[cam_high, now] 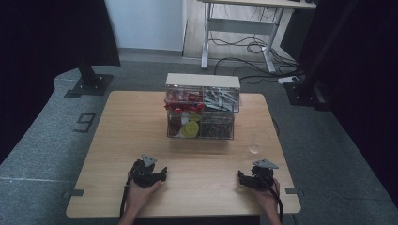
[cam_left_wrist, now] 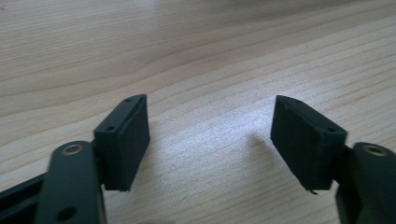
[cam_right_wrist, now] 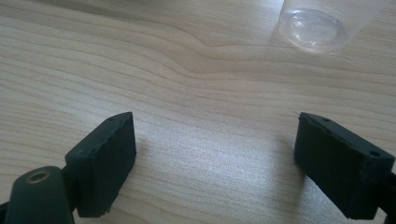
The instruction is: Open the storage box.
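Both grippers rest low on the wooden table (cam_high: 117,140) near its front edge, each held in a hand. My left gripper (cam_high: 163,175) sits at the front left; in the left gripper view, the left gripper (cam_left_wrist: 208,100) stands open over bare wood with nothing between its black pads. My right gripper (cam_high: 241,178) sits at the front right; the right gripper (cam_right_wrist: 215,116) is also open and empty in its own view. A clear plastic cup (cam_high: 255,143) stands on the table just beyond it, and the cup's base (cam_right_wrist: 317,28) lies ahead of the right jaws.
A clear drawer box (cam_high: 202,107) with a pale top stands at the middle back of the table. It holds red pieces, grey pieces and a yellow-green thing in separate compartments. Black stands and a desk with cables are on the floor behind.
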`<move>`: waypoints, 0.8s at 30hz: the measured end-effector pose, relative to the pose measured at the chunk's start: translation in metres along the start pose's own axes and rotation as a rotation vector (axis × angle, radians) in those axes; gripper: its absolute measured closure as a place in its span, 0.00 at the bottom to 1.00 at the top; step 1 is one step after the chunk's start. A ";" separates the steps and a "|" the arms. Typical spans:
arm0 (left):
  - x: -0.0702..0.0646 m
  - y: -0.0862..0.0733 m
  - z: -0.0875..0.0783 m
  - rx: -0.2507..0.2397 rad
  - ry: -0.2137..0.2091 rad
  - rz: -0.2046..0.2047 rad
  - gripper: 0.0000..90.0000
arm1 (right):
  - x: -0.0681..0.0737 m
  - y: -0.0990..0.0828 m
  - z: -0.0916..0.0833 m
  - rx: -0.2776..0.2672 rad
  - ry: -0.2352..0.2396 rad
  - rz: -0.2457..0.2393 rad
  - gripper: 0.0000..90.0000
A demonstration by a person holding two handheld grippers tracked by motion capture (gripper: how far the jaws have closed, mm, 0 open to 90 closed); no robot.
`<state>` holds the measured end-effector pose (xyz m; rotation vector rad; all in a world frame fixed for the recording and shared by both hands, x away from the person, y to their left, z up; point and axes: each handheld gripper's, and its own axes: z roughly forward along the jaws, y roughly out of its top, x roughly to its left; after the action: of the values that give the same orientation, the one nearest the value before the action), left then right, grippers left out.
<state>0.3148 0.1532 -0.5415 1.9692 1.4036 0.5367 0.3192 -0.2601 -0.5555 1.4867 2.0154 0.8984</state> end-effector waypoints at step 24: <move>0.003 0.013 -0.041 -0.152 -0.080 -0.020 0.80 | 0.000 -0.001 -0.001 -0.001 -0.001 0.005 0.15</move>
<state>0.2973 0.1640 -0.5031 1.8343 1.2936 0.5336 0.3182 -0.2599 -0.5555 1.4915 2.0117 0.9003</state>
